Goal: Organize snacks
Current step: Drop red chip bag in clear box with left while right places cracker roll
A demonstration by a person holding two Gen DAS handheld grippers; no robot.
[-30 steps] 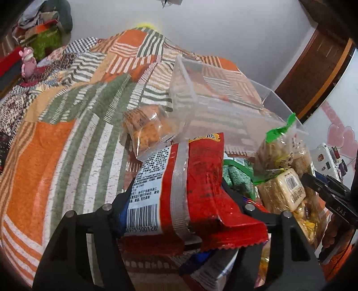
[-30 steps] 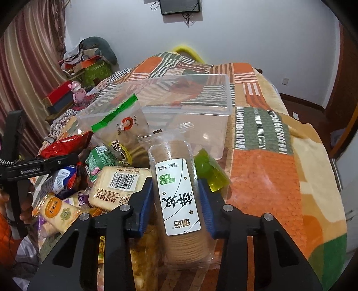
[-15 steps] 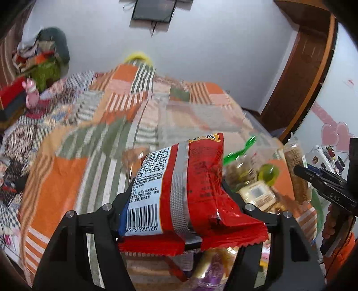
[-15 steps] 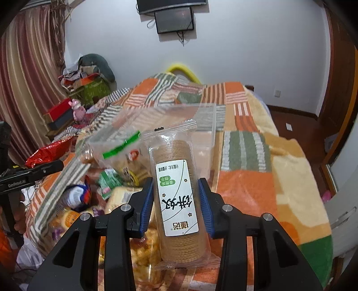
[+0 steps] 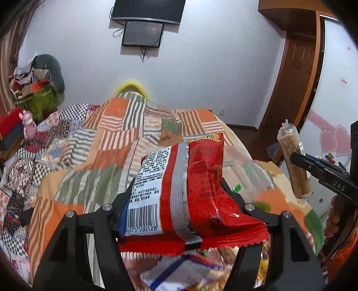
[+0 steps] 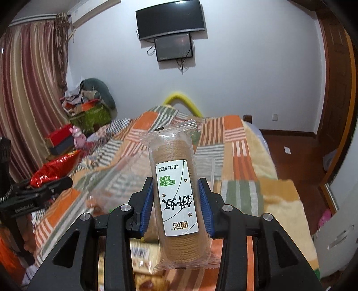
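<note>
Red snack bag is sitting clamped in the left gripper, angled downward above the bed. Right gripper is pinching an upright biscuit sleeve.

Left gripper: you have lifted it, red snack bag clamped, clear of the snack pile, now low at the near edge.
Right gripper: you have raised it likewise, biscuit sleeve upright.
Clear plastic bin: now a blur below both grippers.
Wall screens: newly in view.
</note>
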